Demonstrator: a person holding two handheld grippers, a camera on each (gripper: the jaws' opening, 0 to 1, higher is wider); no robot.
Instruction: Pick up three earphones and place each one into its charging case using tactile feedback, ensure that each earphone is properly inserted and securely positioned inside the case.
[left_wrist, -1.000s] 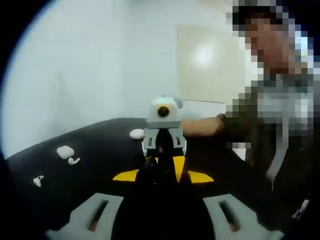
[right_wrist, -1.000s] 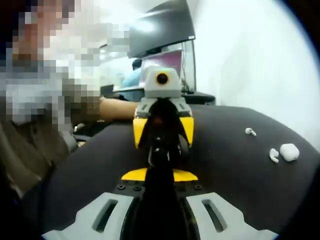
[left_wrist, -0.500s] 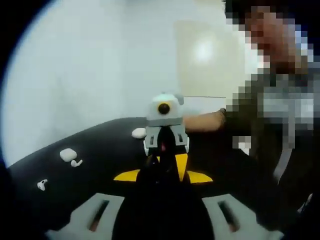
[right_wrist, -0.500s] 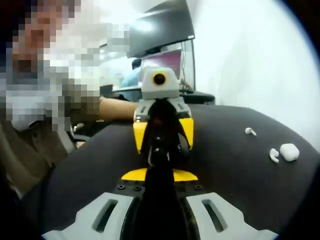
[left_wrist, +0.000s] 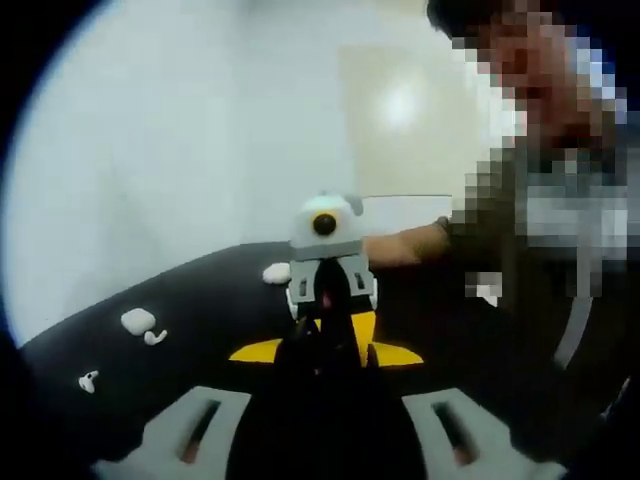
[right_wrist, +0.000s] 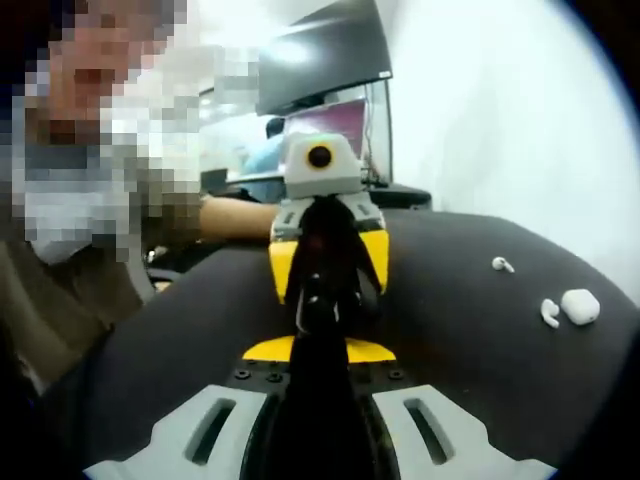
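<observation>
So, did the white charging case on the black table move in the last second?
No. In the right gripper view the case keeps its place beside the earphone; only the camera drifted.

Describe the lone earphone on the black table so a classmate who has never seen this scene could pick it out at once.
Start at the black table. In the right gripper view, find the white charging case near its right edge, with one earphone right beside it. The lone earphone lies farther back, apart from that pair: small, white, with nothing next to it.

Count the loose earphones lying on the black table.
2: one earphone alone, another earphone right beside the white case. A third may be hidden; a white object behind the gripper is unclear.
</observation>
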